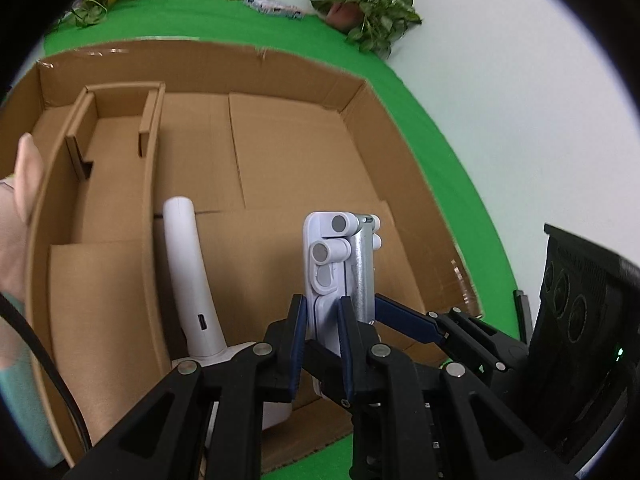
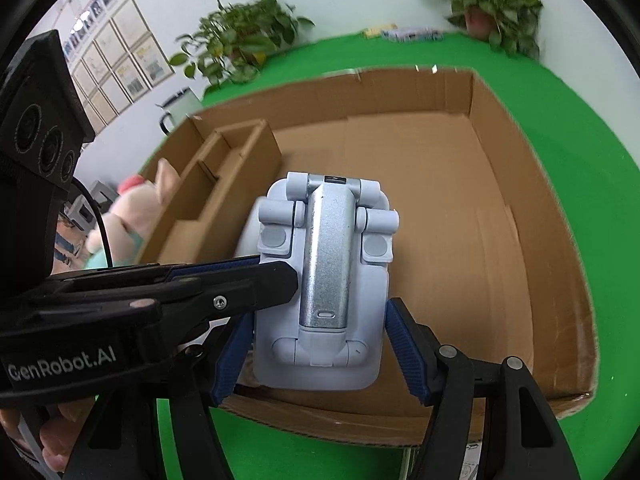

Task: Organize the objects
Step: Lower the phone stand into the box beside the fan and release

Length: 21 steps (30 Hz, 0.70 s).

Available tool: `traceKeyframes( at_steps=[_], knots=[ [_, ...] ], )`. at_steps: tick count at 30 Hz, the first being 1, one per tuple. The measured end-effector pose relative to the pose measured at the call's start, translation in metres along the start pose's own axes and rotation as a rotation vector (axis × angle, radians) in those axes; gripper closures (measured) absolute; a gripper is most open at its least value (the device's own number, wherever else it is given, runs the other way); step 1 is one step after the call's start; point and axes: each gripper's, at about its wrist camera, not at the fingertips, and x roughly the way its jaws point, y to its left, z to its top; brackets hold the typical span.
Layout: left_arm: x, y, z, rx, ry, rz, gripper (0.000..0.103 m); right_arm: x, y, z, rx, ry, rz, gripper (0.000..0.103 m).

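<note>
Left wrist view: left gripper [image 1: 323,322] pinches the lower end of a white folding stand [image 1: 340,264], blue pads [image 1: 298,328] pressed against both sides, jaws nearly closed on it. Stand is held upright above the floor of a big open cardboard box [image 1: 280,152]; its silver metal arm [image 1: 363,268] faces right, round hinge caps at the top. Right gripper's blue finger [image 1: 404,314] reaches in from the right, tip close to the stand's silver side; contact not clear. White curved handheld device [image 1: 192,280] lies on the box floor just left of the stand, port facing up. Cardboard divider insert [image 1: 116,136] sits in the box's far-left corner. Green cloth table [image 1: 440,152] under the box. Potted plant [image 1: 364,4] at the far edge.

Right wrist view: right gripper [image 2: 320,344] straddles the stand [image 2: 324,280], jaws wide, blue pads [image 2: 404,344] either side of its base; gaps visible, so not gripping. Left gripper [image 2: 276,276] comes in from the left, finger across the stand's left edge. Stand sits over the box's near edge, box [image 2: 480,200] behind. Pink plush toy [image 2: 132,208] outside the box's left wall. Second plant [image 2: 244,40] behind it.
</note>
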Motion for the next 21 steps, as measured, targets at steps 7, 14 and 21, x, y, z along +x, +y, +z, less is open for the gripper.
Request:
traceKeyframes(
  at_steps=[7,14,21],
  knots=[
    [0.016,0.009,-0.005,-0.02,0.037,0.033,0.089,0.027,-0.009,-0.004,0.04,0.092,0.022,0.039],
    [0.012,0.008,-0.003,-0.019,0.034,0.016,0.089,0.027,-0.004,-0.005,0.012,0.103,0.078,0.037],
    [-0.034,0.003,-0.008,0.02,-0.07,0.013,0.089,0.016,-0.021,0.004,0.064,0.077,0.11,0.036]
  ],
)
